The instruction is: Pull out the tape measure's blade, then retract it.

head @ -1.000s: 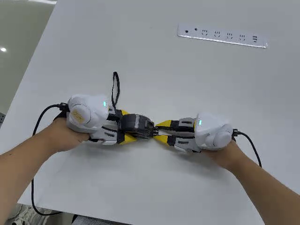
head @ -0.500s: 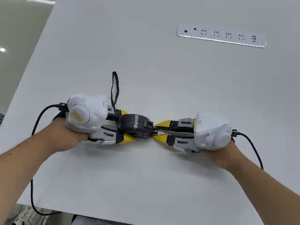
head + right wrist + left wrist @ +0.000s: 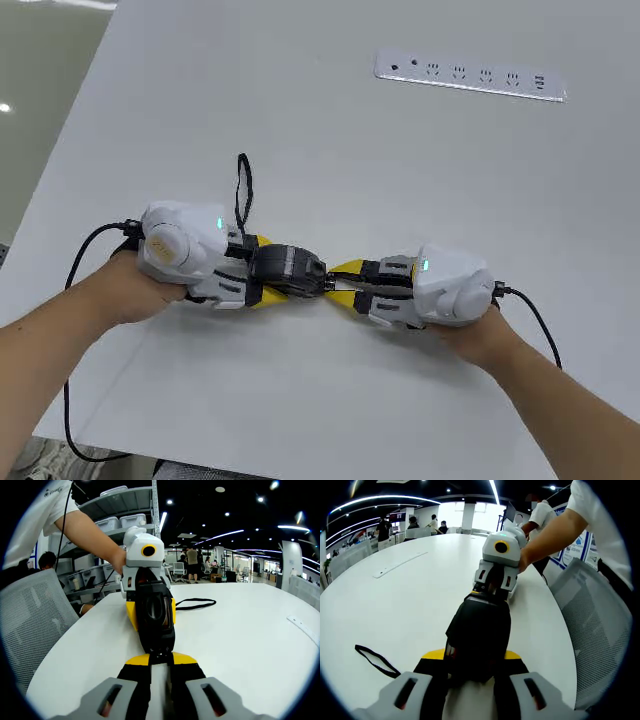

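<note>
Nearest me, the left gripper (image 3: 268,270) has its fingers clamped around the black tape measure (image 3: 290,267) on the counter (image 3: 400,180). The right gripper (image 3: 343,281) pinches the tape measure's front end. Beyond the tape measure lie its strap (image 3: 245,190), then a power strip (image 3: 470,76).

I can read nothing from here: the tape measure (image 3: 155,612) face, the power strip (image 3: 470,76) marks and the blue poster (image 3: 576,545) are all too blurred.
</note>
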A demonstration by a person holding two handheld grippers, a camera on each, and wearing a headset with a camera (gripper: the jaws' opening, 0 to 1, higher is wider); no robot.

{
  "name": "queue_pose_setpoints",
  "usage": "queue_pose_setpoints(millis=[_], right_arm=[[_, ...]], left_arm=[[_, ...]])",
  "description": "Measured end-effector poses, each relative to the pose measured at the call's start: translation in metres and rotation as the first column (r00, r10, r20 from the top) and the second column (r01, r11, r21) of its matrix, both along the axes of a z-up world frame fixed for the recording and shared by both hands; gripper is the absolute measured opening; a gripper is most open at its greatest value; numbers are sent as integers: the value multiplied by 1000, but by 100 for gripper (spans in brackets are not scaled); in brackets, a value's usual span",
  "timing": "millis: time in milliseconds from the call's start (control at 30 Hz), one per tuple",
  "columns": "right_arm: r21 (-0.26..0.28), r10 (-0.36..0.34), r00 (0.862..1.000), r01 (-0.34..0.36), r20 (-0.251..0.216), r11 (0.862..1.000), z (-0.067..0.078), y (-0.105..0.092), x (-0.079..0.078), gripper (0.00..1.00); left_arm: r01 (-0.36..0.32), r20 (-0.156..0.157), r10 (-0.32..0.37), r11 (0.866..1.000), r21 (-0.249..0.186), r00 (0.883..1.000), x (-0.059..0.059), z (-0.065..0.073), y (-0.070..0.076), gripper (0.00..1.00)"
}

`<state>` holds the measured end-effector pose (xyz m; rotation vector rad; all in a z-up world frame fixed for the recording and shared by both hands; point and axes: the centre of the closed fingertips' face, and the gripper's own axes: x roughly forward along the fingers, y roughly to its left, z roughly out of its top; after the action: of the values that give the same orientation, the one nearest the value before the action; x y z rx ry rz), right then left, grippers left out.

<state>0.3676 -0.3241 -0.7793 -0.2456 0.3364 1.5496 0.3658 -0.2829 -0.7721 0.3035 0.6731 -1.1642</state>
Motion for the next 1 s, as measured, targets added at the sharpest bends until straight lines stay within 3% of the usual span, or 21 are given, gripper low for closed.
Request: queue_pose_setpoints(millis=[633,1000], right_arm=[[3,6,1000,-6,1,1000,0,-2,0,13],[0,6,1000,-6,-9,1000,0,-13,0,13]], left_arm=[[-2,0,2,1000,2,1000,-1,0,1,31],[-4,1,4,1000,1,1000,0,0,1,31]])
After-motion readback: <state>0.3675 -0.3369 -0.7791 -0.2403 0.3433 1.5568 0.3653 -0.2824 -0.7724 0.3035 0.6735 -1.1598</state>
